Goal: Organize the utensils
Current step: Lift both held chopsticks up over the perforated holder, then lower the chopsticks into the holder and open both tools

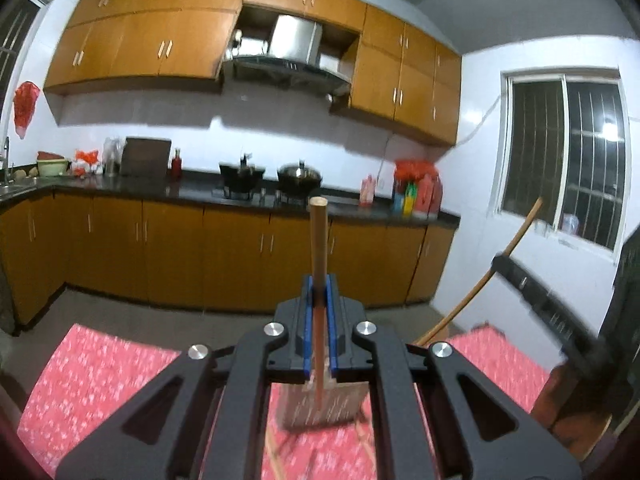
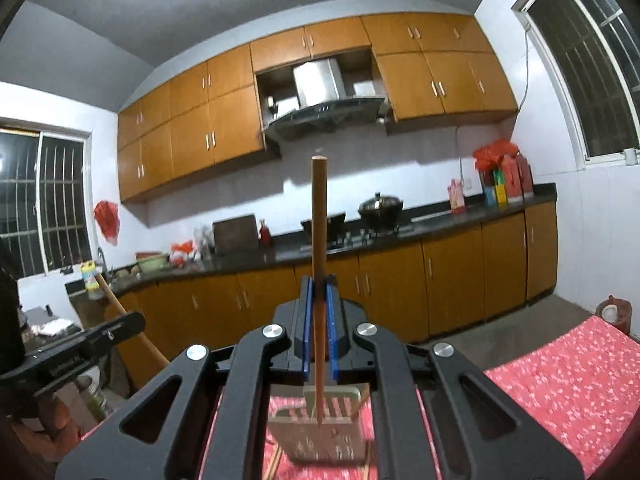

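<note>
wooden spatula [image 1: 319, 240] clamped tight in left gripper [image 1: 319, 286]; slotted wooden turner [image 2: 319, 220] clamped in right gripper [image 2: 319, 288], above red cloth [image 2: 568, 380].

Motion blur smears the red floral cloth on the desk [image 1: 100, 368]; black linkage covers the upper corners of the flat wooden spatula blade [image 1: 324, 404], its foot blurred. In the right view the slotted wooden spatula blade [image 2: 320, 428] is soft-edged and half hidden, and thin wooden sticks [image 2: 276, 460] beneath it run off the bottom edge
</note>
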{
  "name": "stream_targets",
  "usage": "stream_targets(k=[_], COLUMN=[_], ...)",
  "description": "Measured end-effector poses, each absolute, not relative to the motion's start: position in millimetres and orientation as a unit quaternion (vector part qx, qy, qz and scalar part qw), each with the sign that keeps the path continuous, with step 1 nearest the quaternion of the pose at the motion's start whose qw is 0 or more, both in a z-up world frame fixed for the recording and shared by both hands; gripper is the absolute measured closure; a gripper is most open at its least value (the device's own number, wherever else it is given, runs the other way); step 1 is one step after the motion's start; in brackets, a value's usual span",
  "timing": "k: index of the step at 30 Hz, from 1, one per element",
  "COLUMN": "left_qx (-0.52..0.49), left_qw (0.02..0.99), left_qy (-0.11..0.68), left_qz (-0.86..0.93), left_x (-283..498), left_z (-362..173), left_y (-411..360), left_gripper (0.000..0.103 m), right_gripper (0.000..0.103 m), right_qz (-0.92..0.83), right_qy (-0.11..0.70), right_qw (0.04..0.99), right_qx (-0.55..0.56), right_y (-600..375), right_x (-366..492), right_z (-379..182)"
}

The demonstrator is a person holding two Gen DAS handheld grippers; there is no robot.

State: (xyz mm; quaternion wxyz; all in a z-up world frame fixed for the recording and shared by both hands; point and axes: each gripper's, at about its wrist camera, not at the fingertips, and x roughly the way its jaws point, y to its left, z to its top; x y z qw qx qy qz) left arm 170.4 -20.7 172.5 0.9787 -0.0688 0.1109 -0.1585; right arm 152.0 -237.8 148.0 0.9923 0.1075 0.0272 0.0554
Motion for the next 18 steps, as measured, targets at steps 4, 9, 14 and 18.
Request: stream_targets(k=[4,9,14,18], left_qx=[-0.073,-0.074,-0.075,-0.079], left_qw=[0.985,0.986,0.983,0.979], left_qy=[0.076,0.081,0.103,0.130], left_qz=[-0.133,-0.124,-0.128,-0.133], left_x=[185.7,206.1,224.7,232.4], left_z=[181.7,162.1,137.9,125.5], left_y=[-29.4,-36.5,-40.3,-40.3], left_gripper=[0.096,0.096,0.096,0.095], right_gripper=[0.096,0.096,0.096,0.095], right_qz=[0.039,0.031,0.032,0.044], right_qy=[0.020,0.046,0.078,0.106], right_qw=[0.993,0.992,0.991,0.988], right_qx=[0.105,0.110,0.102,0.102], right_y=[-234.5,-231.2,-223.8,-219.4], right_x=[167.0,190.5,201.9,203.4], right_z=[142.2,121.4,101.5,92.6])
